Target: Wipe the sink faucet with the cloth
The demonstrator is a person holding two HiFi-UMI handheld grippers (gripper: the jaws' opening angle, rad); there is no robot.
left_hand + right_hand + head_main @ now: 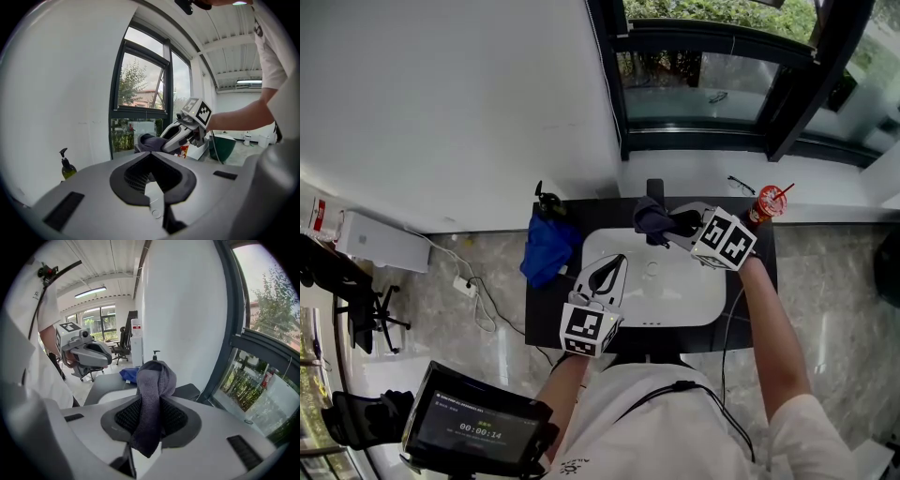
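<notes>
A dark grey cloth [650, 220] is bunched at the back rim of the white sink [675, 300], and my right gripper [668, 226] is shut on it. In the right gripper view the cloth [157, 376] rises in a rounded hump from between the pads and a strip of it hangs down. A dark post [654, 190] stands just behind the cloth. It may be the faucet, and the cloth hides the rest of it. My left gripper [606, 276] hovers over the basin's left side with its tips together and nothing between them. It points toward the cloth [149, 142].
A blue bundle [548, 248] and a soap bottle [548, 202] sit on the black counter left of the sink. A red cup with a straw [766, 204] stands at the right back corner. Window frame and sill lie behind. A white wall runs along the left.
</notes>
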